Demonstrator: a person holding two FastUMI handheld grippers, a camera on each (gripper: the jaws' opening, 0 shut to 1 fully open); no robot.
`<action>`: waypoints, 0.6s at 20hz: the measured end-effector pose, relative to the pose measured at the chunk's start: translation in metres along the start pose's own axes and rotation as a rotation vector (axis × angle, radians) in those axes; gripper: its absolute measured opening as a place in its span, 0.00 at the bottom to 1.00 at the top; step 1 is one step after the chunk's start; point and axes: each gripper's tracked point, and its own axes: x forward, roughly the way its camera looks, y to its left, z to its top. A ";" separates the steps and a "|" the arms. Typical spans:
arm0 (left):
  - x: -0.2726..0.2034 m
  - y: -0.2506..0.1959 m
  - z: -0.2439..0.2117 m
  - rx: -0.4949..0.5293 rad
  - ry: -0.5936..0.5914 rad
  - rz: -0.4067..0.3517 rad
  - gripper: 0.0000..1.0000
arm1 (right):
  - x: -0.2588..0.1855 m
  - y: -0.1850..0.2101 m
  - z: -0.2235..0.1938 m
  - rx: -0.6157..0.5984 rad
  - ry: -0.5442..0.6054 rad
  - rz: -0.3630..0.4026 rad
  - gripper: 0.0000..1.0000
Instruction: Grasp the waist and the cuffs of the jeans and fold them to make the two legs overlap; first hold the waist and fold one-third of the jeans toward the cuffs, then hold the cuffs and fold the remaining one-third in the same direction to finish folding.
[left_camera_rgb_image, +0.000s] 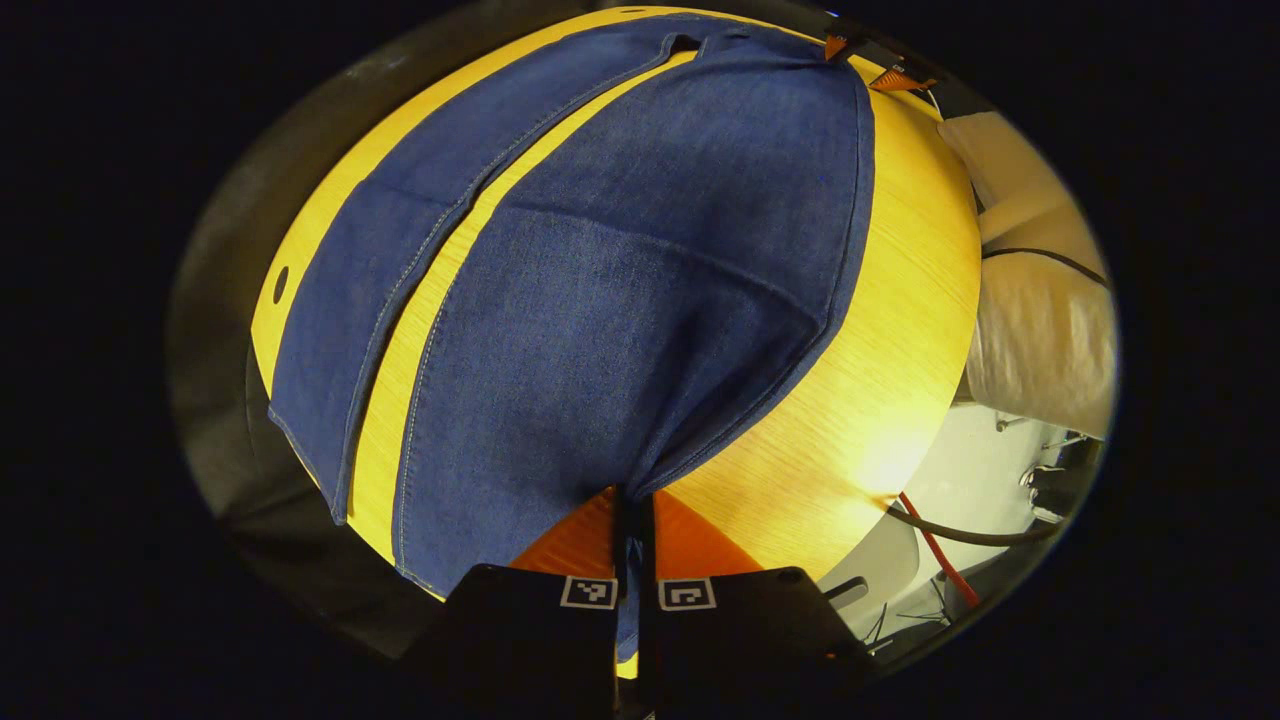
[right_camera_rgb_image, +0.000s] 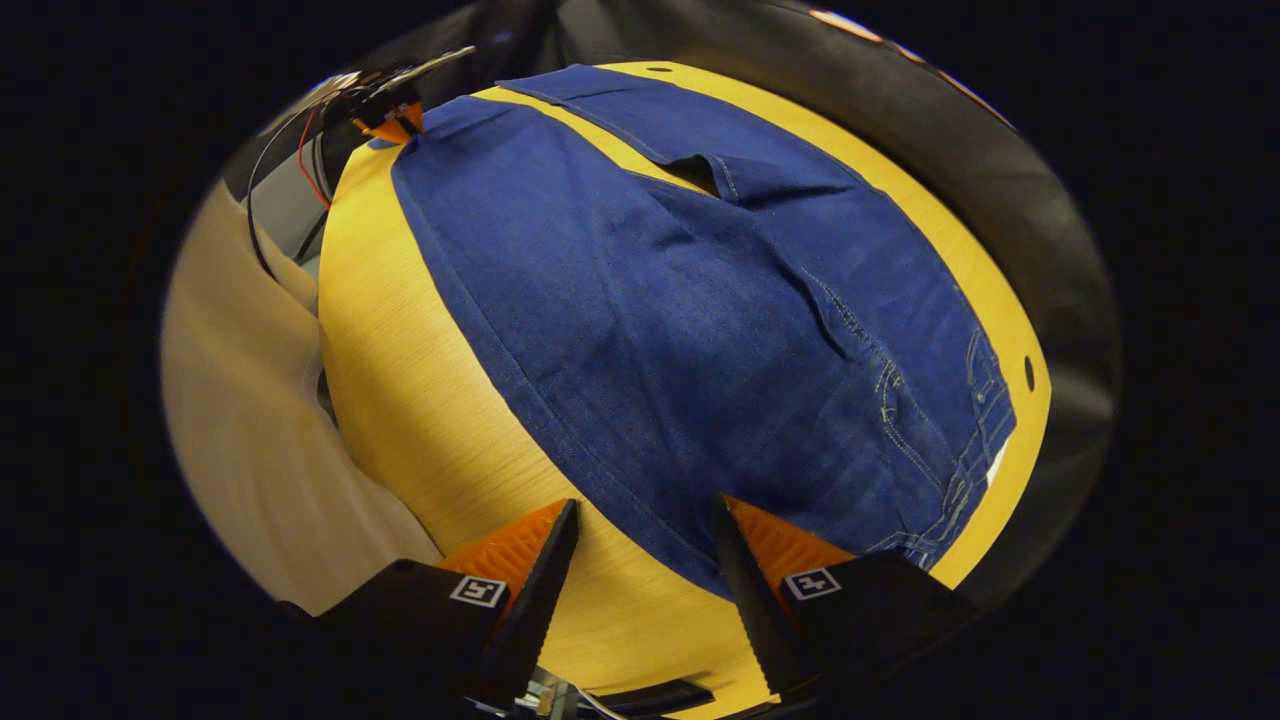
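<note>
The left gripper (left_camera_rgb_image: 632, 560), at bottom centre of its view, pinches a cuff of the jeans (left_camera_rgb_image: 640, 300), which run lengthwise up the desk (left_camera_rgb_image: 900, 360). The right gripper (right_camera_rgb_image: 640, 560) is spread at the waist corner, lower frame.

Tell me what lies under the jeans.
The jeans lie on a yellow wooden table, bare between the legs. Whatever the denim covers is hidden. The left gripper pinches a cuff.

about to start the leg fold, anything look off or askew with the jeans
Nothing damaged. The jeans lie spread on the table, legs apart. The left gripper is shut on a cuff, puckering it; the right gripper is open at the waist edge.
</note>
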 end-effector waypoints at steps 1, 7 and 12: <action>0.000 0.000 0.000 0.000 0.002 -0.003 0.01 | 0.001 -0.003 0.001 0.012 -0.006 0.002 0.84; 0.000 0.001 0.000 0.012 0.021 -0.037 0.01 | 0.000 -0.004 0.004 0.027 -0.001 -0.006 0.75; 0.001 0.001 0.002 -0.017 -0.014 -0.043 0.01 | 0.000 -0.014 0.009 0.010 -0.005 -0.024 0.43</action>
